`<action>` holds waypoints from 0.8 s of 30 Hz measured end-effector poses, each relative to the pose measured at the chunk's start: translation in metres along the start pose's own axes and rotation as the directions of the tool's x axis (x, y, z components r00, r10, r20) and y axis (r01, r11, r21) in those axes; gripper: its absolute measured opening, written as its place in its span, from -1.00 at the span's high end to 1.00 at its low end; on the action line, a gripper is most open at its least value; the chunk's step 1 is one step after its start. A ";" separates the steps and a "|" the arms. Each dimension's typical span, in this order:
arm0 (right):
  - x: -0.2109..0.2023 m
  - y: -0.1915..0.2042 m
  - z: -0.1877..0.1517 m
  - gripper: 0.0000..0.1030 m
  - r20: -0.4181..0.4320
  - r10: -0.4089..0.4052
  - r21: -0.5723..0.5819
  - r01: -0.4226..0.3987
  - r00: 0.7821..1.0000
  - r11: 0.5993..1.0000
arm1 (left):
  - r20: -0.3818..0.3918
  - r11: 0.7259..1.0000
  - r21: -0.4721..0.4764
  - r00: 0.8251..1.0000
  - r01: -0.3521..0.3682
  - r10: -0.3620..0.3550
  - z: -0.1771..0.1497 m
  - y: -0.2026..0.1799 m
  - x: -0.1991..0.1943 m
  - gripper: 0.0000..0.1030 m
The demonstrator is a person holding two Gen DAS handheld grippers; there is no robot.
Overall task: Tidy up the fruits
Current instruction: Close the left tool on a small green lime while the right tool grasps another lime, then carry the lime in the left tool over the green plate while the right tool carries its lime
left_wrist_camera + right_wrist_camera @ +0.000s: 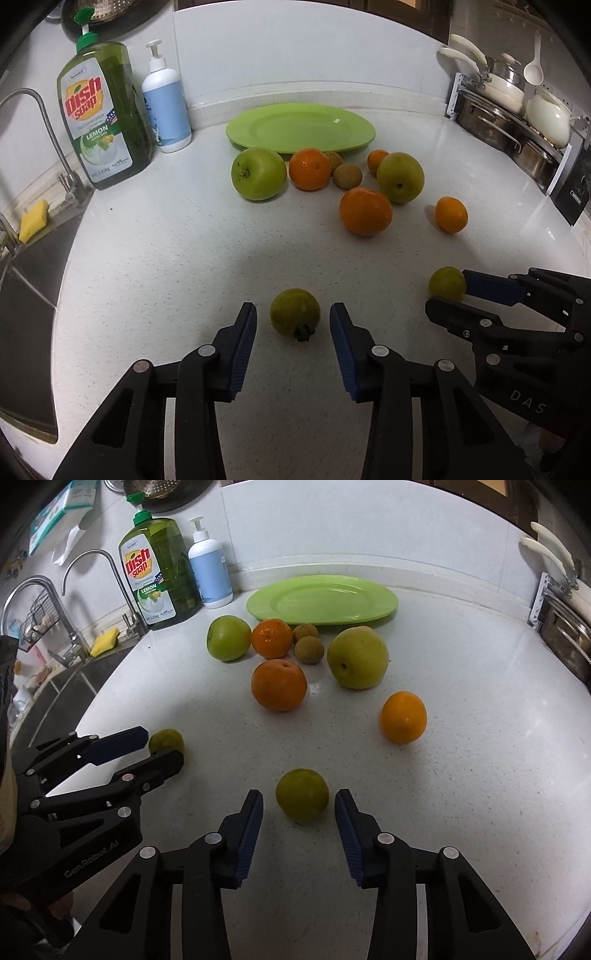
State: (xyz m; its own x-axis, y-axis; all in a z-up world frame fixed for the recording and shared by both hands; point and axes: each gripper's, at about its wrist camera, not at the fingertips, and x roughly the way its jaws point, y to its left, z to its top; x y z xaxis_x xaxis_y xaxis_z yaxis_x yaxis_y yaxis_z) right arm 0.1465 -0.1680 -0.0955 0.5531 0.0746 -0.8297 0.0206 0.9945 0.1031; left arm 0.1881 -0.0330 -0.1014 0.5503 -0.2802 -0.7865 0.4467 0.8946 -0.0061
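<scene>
Green and small, two fruits lie nearest the tongs, each framed by its own pair. The left gripper [293, 325] stands open with its blue pads either side of the stemmed green fruit [294, 316], clear of it on both sides; the right gripper [299, 810] is likewise open around the plain green fruit [302, 795], with gaps on both sides. Judging by this, each hand is lined up for a simultaneous pick, pads level with the widest part so a squeeze would not roll the fruit away. Beyond both sets of tips sits the main cluster: a green apple [258, 173], two larger oranges [309, 169] [365, 211], two brown longan-like fruits [309, 649], a yellow-green pear-like fruit [357, 657] and a small orange [403, 716], with the empty green plate [376, 602] farthest ahead, probably the destination. The left camera alone shows the dark stem pointing back toward the pads, a further small orange [377, 159] behind the pear-like fruit, and pots on a rack far right. The right camera alone shows both taps, and the left tongs from the side, where the fruit looks partly hidden behind the near finger.
</scene>
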 end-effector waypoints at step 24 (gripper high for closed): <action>-0.020 -0.001 0.021 0.40 0.076 0.048 -0.034 -0.046 0.996 0.998 | 0.071 1.000 0.001 0.997 -0.004 0.004 0.025 -0.002 -0.029 0.44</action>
State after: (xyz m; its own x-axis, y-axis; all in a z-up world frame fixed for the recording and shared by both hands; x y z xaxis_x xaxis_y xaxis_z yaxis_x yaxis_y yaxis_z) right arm 0.1533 -0.1716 -0.0674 0.6148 0.1167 -0.7800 -0.0332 0.9920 0.1222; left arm 0.1888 -0.0357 -0.0634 0.6005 -0.3007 -0.7409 0.4454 0.8953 -0.0024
